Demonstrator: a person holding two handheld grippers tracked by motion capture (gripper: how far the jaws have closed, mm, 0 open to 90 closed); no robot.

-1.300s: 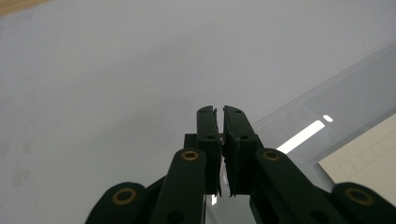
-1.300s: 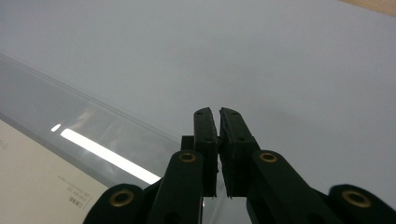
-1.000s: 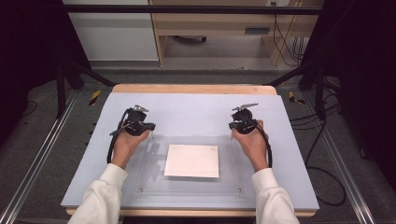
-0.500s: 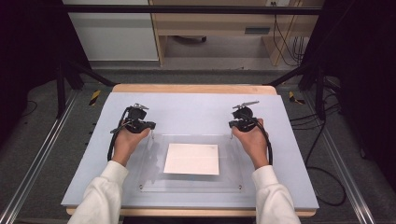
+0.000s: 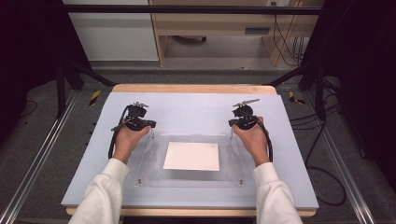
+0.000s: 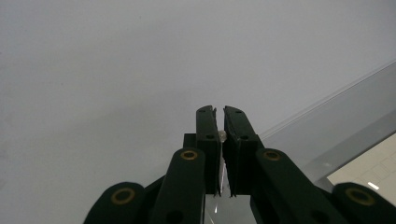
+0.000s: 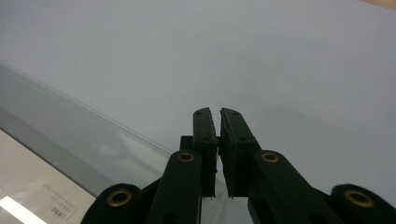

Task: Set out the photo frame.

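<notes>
Two hand-held grippers sit closed at the far corners of a clear acrylic sheet [image 5: 191, 158] on a pale grey-blue tabletop [image 5: 187, 109]. The left gripper [image 6: 219, 114] has its black jaws all but shut, a small pale bit just showing between them; what it is cannot be told. The right gripper [image 7: 214, 116] is likewise drawn together, nothing discernible in its grip. Between the two tools and nearer the person, a white sheet of paper [image 5: 192, 156] lies under the clear panel. Each gripper view shows the panel's edge running just beside the jaws. The left hand [image 5: 127, 140] and right hand [image 5: 252, 137] grasp the tools from behind, white sleeves reaching in. Beyond the table's wooden edge, grey floor, cables and pale cabinets.
</notes>
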